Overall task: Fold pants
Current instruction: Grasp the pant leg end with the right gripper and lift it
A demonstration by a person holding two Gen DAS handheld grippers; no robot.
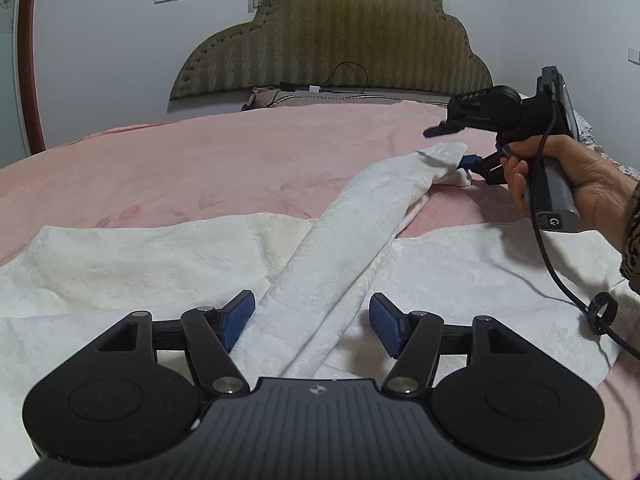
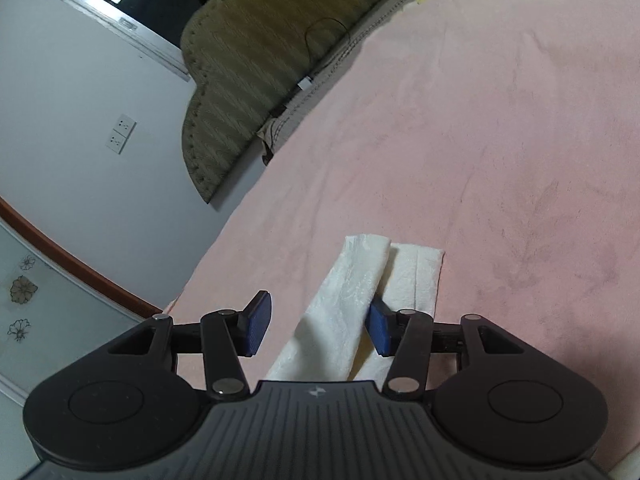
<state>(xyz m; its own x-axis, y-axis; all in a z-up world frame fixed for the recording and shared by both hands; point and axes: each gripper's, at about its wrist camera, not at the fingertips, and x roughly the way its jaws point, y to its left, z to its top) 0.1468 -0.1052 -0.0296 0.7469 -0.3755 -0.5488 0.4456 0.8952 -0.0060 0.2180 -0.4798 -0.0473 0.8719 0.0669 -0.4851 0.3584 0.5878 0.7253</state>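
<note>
White fleecy pants (image 1: 120, 248) lie spread across the near part of a pink bed cover (image 1: 200, 152). One leg (image 1: 360, 216) runs diagonally from near my left gripper up to the right. My left gripper (image 1: 312, 320) is open, straddling the near part of that leg without pinching it. A hand (image 1: 580, 176) holds my right gripper (image 1: 447, 147) at the leg's far end, jaws apart above and below the hem. In the right wrist view the hem end (image 2: 360, 268) lies between the right gripper (image 2: 318, 328) pads; the right pad (image 2: 380, 328) touches the fabric edge, the left pad stands clear.
An olive padded headboard (image 1: 332, 48) stands at the far end with a black cable (image 1: 348, 76) along its base. The right gripper's cable (image 1: 560, 280) trails over the pants at the right. Bare pink cover (image 2: 500, 160) stretches beyond the hem.
</note>
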